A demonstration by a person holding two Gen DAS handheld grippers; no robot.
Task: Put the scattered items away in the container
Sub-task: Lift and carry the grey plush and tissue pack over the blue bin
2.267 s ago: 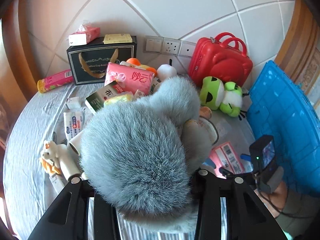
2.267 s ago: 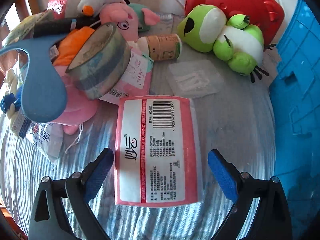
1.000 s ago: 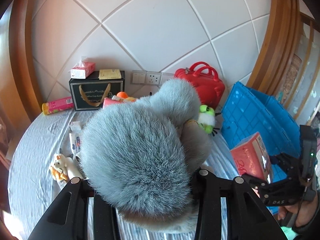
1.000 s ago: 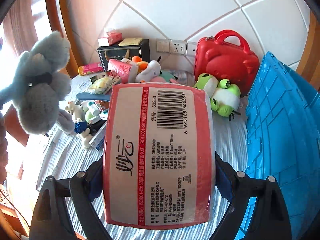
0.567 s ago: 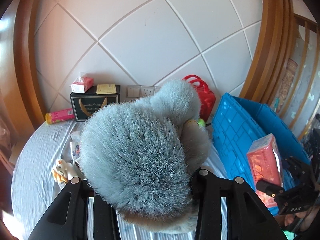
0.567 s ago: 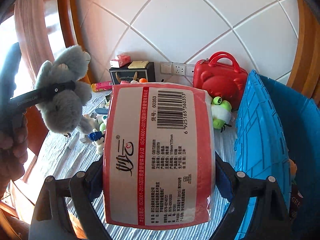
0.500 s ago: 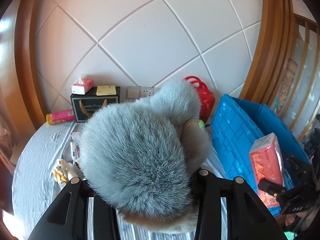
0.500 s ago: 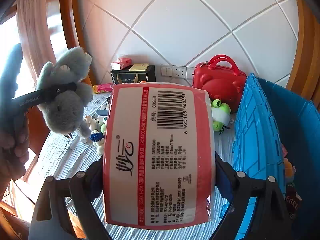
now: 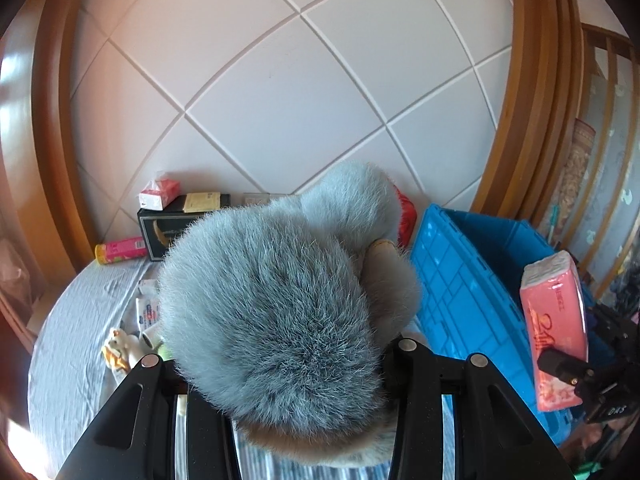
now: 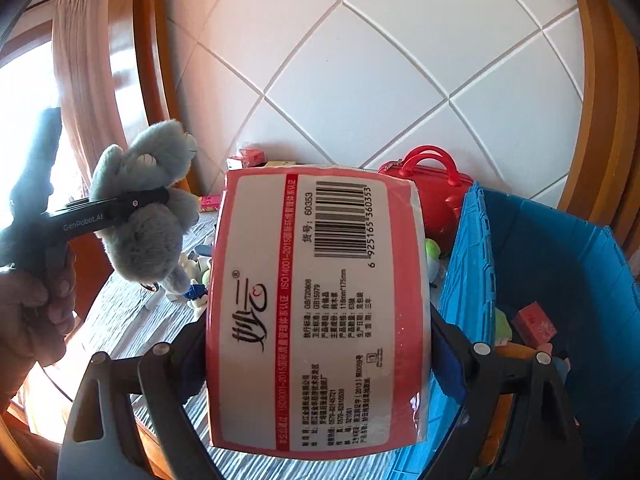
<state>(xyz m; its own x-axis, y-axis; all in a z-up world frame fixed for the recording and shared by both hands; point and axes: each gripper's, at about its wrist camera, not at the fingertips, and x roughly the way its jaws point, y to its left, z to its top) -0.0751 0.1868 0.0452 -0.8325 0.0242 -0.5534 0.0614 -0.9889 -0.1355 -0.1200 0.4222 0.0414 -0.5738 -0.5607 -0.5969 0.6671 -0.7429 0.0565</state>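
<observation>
Clamping the grey plush toy, your left gripper holds it above the table; your right gripper pinches the pink tissue pack beside the blue crate's near rim; its interior lies open beyond.

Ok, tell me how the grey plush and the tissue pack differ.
The grey plush is furry and rounded; the tissue pack is smooth, flat-sided and printed. The left gripper pinches the plush narrowly; the right gripper spans the pack wide. Both are held up off the table.
</observation>
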